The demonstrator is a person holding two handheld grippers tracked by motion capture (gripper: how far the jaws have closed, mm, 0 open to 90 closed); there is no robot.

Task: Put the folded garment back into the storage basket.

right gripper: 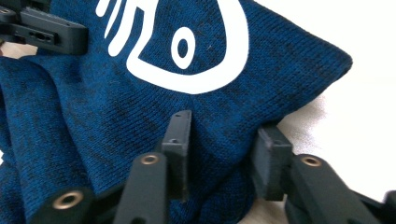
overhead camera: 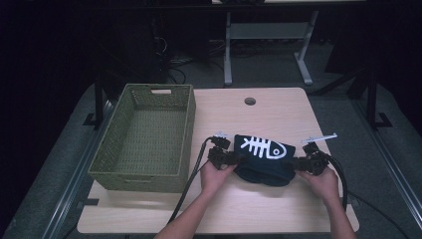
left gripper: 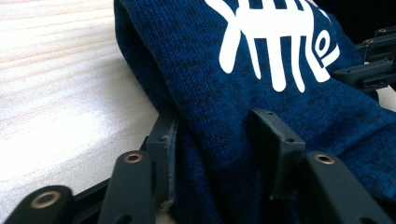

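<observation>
A dark blue knitted garment (overhead camera: 263, 167) with a white fish-skeleton print (overhead camera: 261, 148) lies folded on the light wooden table (overhead camera: 278, 109), right of centre. My left gripper (overhead camera: 228, 157) holds its left end and my right gripper (overhead camera: 300, 162) holds its right end. In the left gripper view the jaws of the left gripper (left gripper: 219, 135) clamp a thick fold of the blue knit (left gripper: 210, 70), and the right gripper (left gripper: 373, 60) shows beyond it. In the right gripper view the right gripper (right gripper: 224, 140) pinches the corner of the garment (right gripper: 70, 102); the left gripper (right gripper: 42, 30) shows at top left.
A green woven basket (overhead camera: 186, 134), with nothing inside, stands on the table's left half, close beside the left gripper. A round cable hole (overhead camera: 250, 101) sits near the table's far edge. Black cables trail from both grippers toward the front edge. Dark floor and desk legs lie beyond.
</observation>
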